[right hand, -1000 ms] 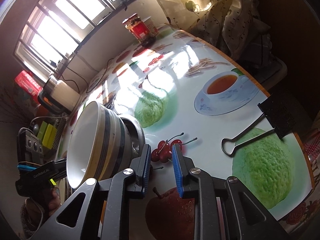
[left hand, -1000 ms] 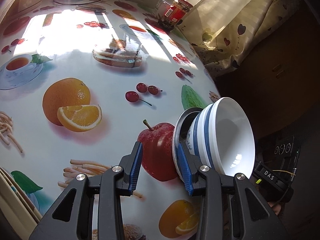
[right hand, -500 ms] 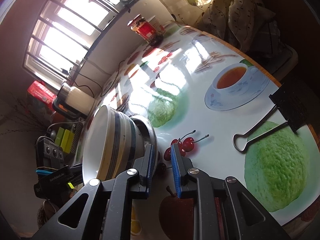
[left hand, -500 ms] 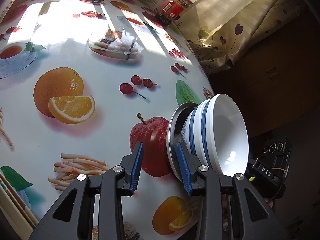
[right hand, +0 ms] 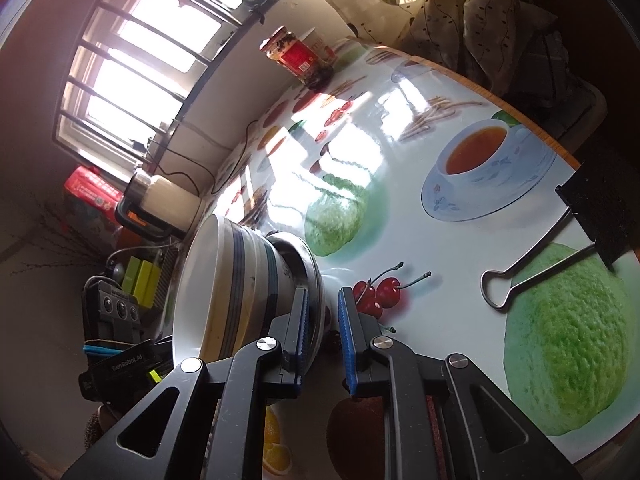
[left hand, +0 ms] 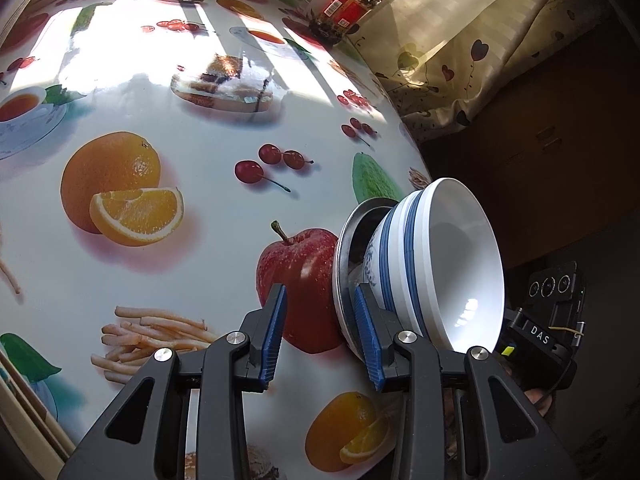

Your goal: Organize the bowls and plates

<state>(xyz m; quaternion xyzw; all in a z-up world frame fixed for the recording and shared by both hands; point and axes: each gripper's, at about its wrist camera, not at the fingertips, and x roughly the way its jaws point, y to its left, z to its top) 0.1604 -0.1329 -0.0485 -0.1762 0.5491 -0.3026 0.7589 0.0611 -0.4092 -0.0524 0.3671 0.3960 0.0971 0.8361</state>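
A stack of white bowls with blue bands (left hand: 448,264) sits in a steel plate (left hand: 343,248) above the fruit-print table (left hand: 200,240). My left gripper (left hand: 320,334) straddles the plate's rim; its jaws stand apart with a wide gap on the left side. In the right wrist view the same bowl stack (right hand: 224,280) and steel plate (right hand: 310,268) show, and my right gripper (right hand: 323,336) is narrowed around the plate's rim from the opposite side. Contact at the pads is hard to judge.
A red-labelled jar (left hand: 344,8) stands at the table's far edge by a patterned curtain (left hand: 460,52). A black binder clip (right hand: 560,240) lies on the table at the right. A kettle (right hand: 160,208) and boxes sit under the window.
The stack and both grippers have shifted a little over the table. The right gripper's jaws have narrowed slightly around the plate's rim.
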